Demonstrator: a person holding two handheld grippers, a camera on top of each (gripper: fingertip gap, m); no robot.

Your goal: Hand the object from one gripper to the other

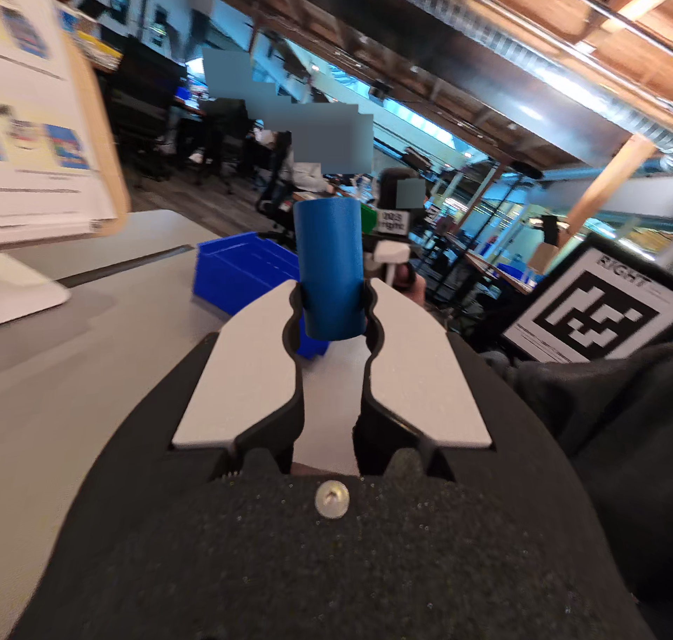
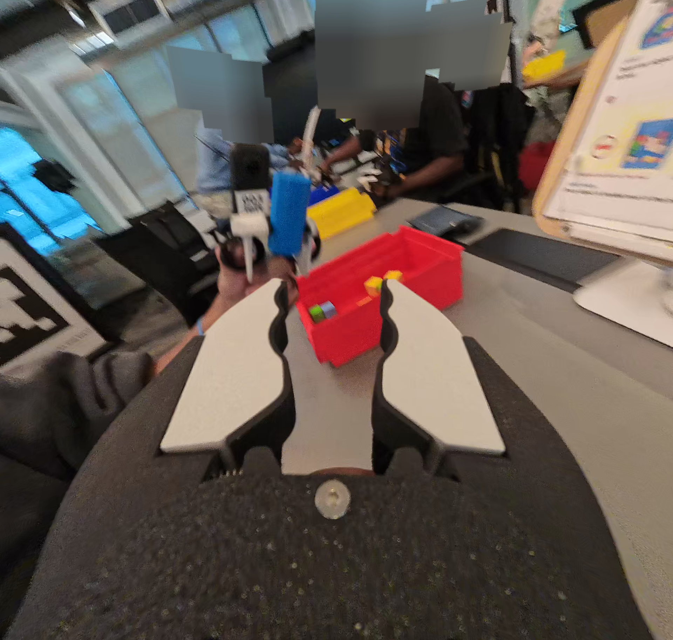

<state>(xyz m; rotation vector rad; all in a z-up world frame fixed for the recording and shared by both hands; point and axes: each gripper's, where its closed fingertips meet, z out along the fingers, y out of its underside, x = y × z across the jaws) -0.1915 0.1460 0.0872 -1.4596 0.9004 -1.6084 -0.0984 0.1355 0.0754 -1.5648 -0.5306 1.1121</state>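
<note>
My left gripper (image 1: pixel 332 307) pinches the blue cylinder (image 1: pixel 329 269) near its lower end, holding it upright above the grey table (image 1: pixel 91 367). My right gripper (image 2: pixel 331 294) is spread and holds nothing, well apart from the cylinder, over the red bin (image 2: pixel 429 258).

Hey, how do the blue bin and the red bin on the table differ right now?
The blue bin shows nothing inside from the left wrist view, while the red bin holds several small coloured blocks. The blue bin sits just behind the left gripper and its blue cylinder; the red bin sits ahead of the open right gripper. Both are open-topped plastic bins resting on the grey table.
</note>
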